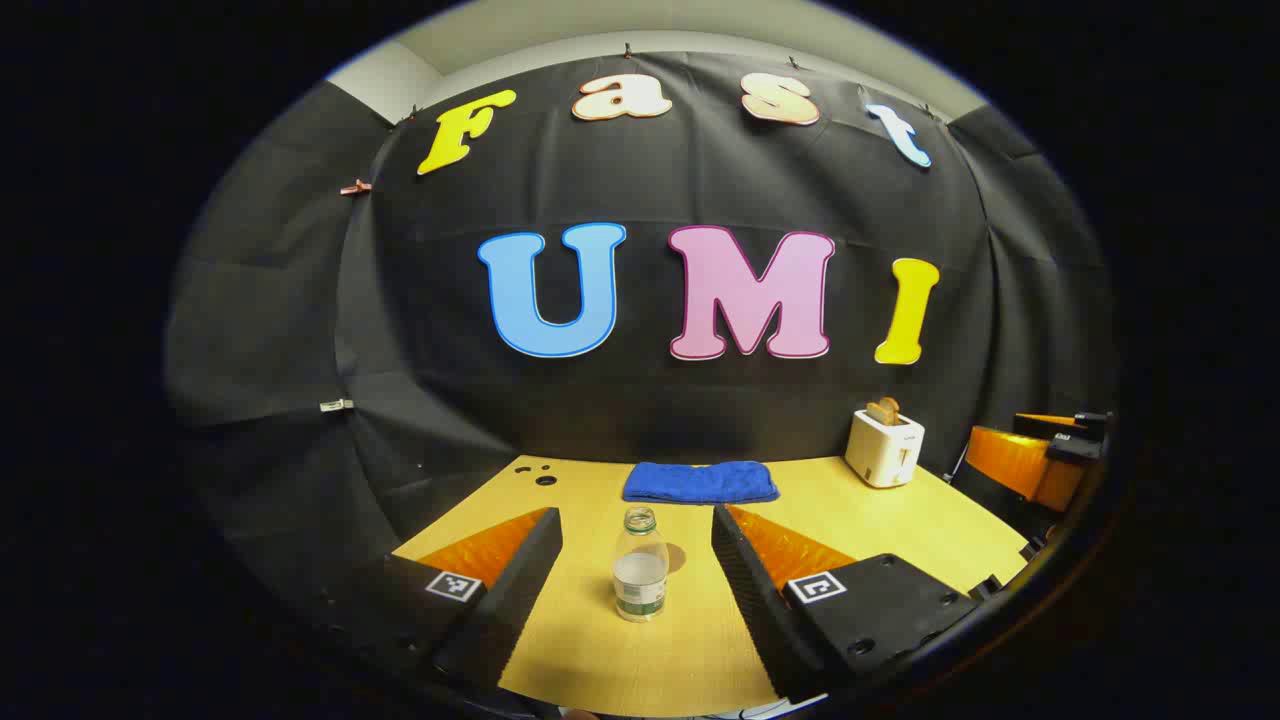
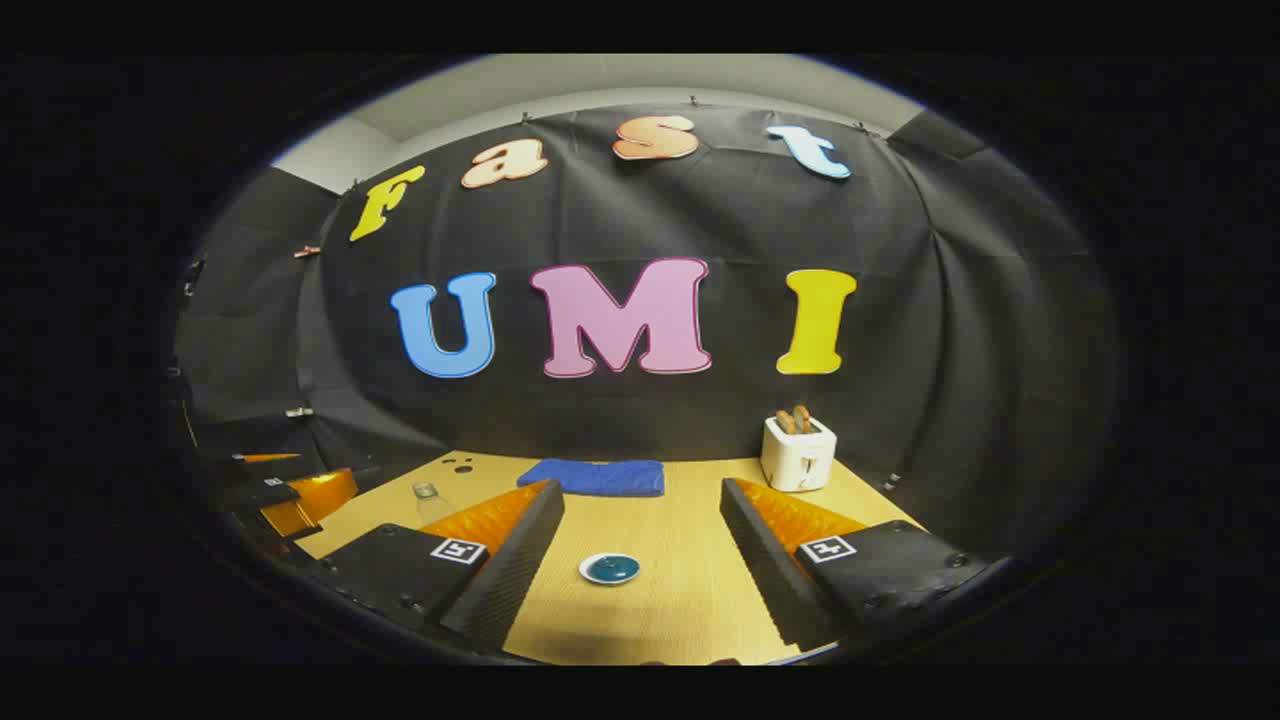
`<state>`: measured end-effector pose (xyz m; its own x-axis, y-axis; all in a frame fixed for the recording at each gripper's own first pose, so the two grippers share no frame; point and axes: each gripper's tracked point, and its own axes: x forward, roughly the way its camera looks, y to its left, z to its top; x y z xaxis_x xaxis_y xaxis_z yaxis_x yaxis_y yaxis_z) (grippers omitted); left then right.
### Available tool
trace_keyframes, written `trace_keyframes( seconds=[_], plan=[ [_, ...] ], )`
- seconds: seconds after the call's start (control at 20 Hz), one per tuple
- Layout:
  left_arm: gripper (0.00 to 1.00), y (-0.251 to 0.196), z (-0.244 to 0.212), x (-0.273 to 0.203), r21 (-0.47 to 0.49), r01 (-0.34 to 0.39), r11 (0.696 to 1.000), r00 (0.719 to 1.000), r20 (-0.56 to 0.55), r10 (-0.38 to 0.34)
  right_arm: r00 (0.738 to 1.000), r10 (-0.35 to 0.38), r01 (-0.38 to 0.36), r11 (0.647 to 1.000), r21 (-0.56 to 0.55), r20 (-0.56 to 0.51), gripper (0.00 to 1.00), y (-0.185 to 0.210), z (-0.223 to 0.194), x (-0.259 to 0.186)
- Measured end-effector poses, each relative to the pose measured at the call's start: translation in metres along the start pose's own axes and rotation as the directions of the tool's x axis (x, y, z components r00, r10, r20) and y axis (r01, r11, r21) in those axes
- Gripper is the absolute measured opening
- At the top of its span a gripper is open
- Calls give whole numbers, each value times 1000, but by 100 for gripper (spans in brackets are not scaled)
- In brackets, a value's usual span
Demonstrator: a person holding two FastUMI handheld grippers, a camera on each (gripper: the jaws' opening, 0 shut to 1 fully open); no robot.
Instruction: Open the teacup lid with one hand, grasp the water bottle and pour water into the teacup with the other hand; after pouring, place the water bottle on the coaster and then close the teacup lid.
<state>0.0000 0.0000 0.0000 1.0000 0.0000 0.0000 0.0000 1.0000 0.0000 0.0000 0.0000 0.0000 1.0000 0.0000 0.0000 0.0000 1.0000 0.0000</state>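
A clear water bottle [image 1: 640, 568] with no cap and a green label stands upright on the wooden table [image 1: 620, 660], partly filled. My left gripper [image 1: 636, 514] is open, with the bottle just ahead between its two fingers and neither one touching it. A small brownish round disc [image 1: 679, 556], possibly the coaster, lies right behind the bottle. In the right gripper view the teacup [image 2: 609, 568], white-rimmed with a blue lid on it, sits low on the table. My right gripper [image 2: 641, 487] is open above and around it, clear of it. The bottle [image 2: 428, 500] shows far left.
A folded blue towel [image 1: 700, 482] lies at the table's back edge. A white toaster [image 1: 885, 448] with bread in it stands back right. The other gripper [image 1: 1040, 455] is at the right edge. Two small holes [image 2: 460, 465] mark the table's back left.
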Motion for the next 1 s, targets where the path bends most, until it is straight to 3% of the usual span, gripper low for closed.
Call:
trace_keyframes(
  seconds=[0.35, 1.0],
  plan=[
    [96, -12, 2, 15, 36, 107, 994, 994, 10, -107, 1000, 5, -5, 999, -32, -17, 98, 19, -2, 19],
    [94, 18, -35, 36, 7, 122, 993, 990, -68, -121, 996, 40, -45, 997, -64, -81, 98, 53, -28, 47]
  ],
)
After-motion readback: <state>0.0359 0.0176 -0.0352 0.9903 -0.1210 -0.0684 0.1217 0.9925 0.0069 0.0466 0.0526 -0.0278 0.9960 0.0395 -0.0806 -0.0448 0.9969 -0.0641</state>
